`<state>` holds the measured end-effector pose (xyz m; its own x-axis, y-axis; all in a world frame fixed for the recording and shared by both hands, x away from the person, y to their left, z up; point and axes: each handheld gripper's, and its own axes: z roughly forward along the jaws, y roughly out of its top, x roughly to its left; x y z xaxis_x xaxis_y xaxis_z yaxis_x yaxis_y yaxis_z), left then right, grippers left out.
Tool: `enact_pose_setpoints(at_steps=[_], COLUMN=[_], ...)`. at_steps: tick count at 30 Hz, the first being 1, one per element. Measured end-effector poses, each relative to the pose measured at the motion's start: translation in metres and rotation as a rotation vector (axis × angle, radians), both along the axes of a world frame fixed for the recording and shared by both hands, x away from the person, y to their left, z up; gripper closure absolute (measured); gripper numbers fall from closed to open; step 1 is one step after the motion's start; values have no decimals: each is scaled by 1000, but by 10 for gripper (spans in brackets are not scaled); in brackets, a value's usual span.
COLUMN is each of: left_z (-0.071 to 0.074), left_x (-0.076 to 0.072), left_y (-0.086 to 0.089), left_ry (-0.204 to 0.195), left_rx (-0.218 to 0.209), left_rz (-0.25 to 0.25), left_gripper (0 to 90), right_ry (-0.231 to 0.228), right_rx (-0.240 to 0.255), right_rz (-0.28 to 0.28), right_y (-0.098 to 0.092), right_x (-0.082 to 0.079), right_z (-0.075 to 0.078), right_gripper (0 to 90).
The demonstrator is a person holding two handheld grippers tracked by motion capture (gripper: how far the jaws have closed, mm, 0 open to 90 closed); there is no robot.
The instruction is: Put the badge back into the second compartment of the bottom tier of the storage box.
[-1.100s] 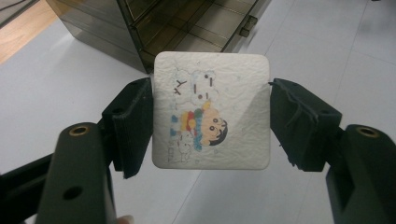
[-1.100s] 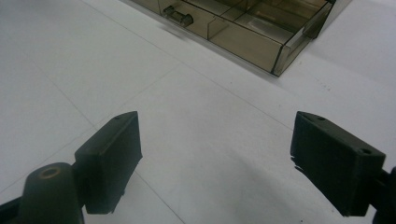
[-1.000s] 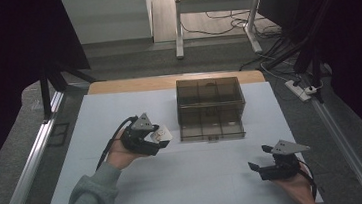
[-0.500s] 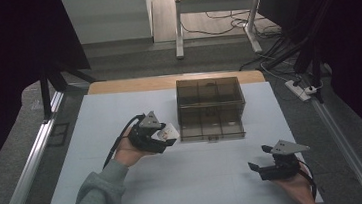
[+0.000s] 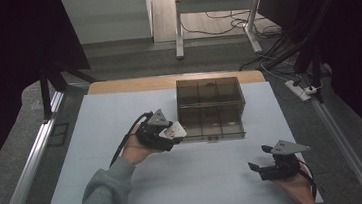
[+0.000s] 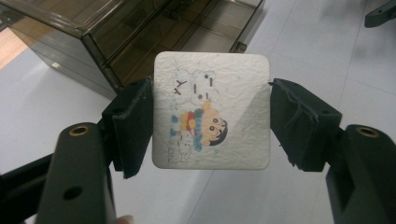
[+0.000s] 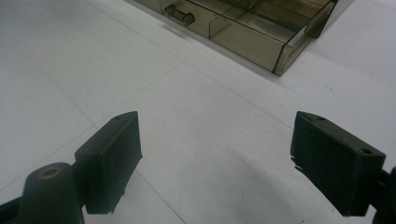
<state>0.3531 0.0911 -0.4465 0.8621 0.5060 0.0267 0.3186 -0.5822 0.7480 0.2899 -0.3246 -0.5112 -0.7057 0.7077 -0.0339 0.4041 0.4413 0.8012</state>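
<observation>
Our left gripper (image 6: 211, 122) clenches a square cartoon coaster (image 6: 211, 111) just beside the smoky box (image 5: 210, 107) mid-table, perhaps above it, while our right gripper (image 7: 216, 158) rests released near the front-right corner.

Your left gripper (image 5: 169, 135) has carried the white square tile (image 5: 175, 130) across the white table (image 5: 102, 139), rightward in the high view, toward the smoky transparent compartment box (image 5: 211, 108). A second ago the tile sat clearly apart from the box's left front corner; half a second ago it was close; now its edge lies just beside that corner, and whether they touch cannot be told. Your left hand (image 5: 135, 147) and grey sleeve (image 5: 102, 195) have followed, the forearm reaching further in toward the middle of the table. In the left gripper view, the box's front now lies right behind the tile (image 6: 211, 110).
</observation>
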Motion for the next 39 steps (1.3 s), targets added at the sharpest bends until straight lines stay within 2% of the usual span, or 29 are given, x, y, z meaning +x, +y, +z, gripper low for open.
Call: enact_pose_setpoints(at_steps=[10,21,29,35,39], left_z=[0,-1,-2,-2,-3], left_x=[4,9,13,15,17], left_y=[-12,-21,-33,-41,-46], left_ry=[0,22,23,31,32], left_rx=[-1,-15,0,-13,-6], left_rz=[-17,-25,-43,-48,-54], left_gripper=[323,323,323,323,323], right_ry=[-1,3,2,3,2], right_rx=[0,2,-1,0,0], right_rz=[4,5,4,5,6], right_y=[0,1,0,0,0], right_x=[0,0,0,0,0], right_z=[0,0,0,0,0], right_gripper=[164,164,164,164,164])
